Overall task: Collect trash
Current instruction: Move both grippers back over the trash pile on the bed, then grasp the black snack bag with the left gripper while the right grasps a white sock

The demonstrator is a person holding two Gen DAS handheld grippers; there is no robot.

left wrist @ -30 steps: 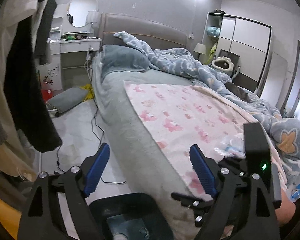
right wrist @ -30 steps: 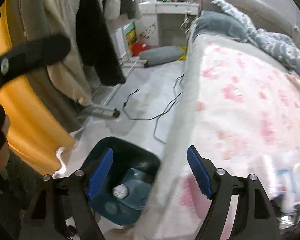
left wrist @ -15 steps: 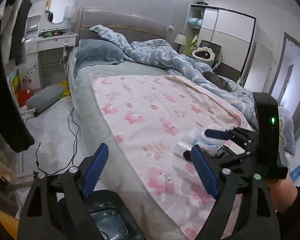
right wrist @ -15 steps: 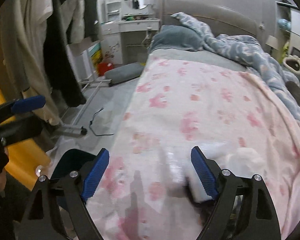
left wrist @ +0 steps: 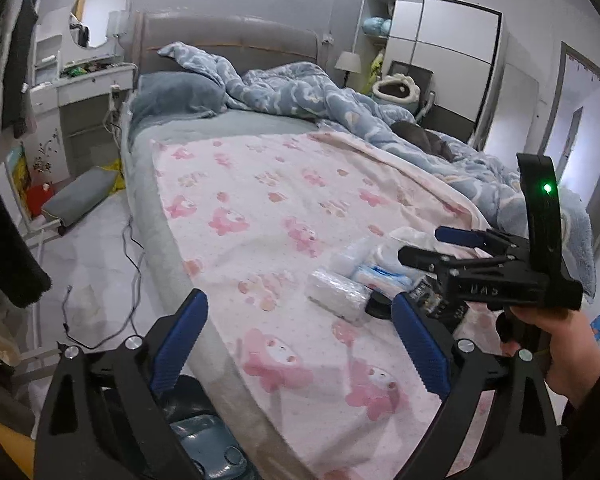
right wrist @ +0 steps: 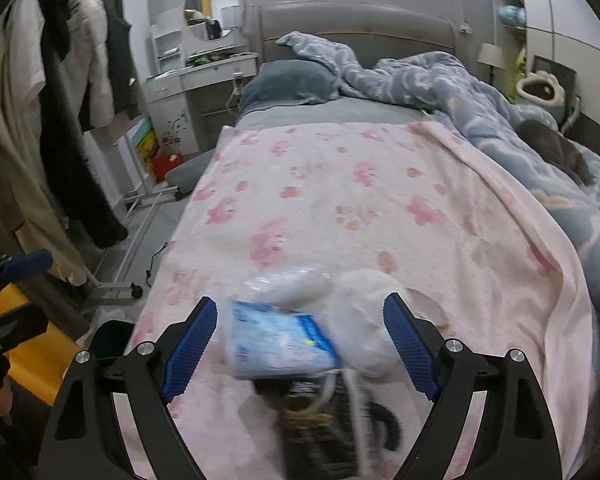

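Observation:
A pile of trash lies on the pink flowered blanket [right wrist: 360,208] near the bed's foot: a blue-and-white packet [right wrist: 276,340], a crumpled clear wrapper [right wrist: 288,284], a white wad [right wrist: 360,320] and a dark item [right wrist: 320,420]. My right gripper [right wrist: 300,344] is open, hovering just above the packet, which sits between its blue pads. In the left wrist view the same pile [left wrist: 364,280] lies on the bed with the right gripper [left wrist: 460,248] over it. My left gripper [left wrist: 300,344] is open and empty above the bed's edge. A dark bin [left wrist: 204,440] stands on the floor below it.
A rumpled blue duvet [left wrist: 340,108] covers the bed's far right side. Clothes hang on a rack [right wrist: 60,120] at the left. A cable [left wrist: 112,308] and a grey cushion [left wrist: 80,200] lie on the floor. A dresser with mirror [left wrist: 80,72] stands beside the headboard.
My right gripper has swung from over the bin to above the trash pile on the bed. My left gripper has lifted and turned toward the bed. Both stay open.

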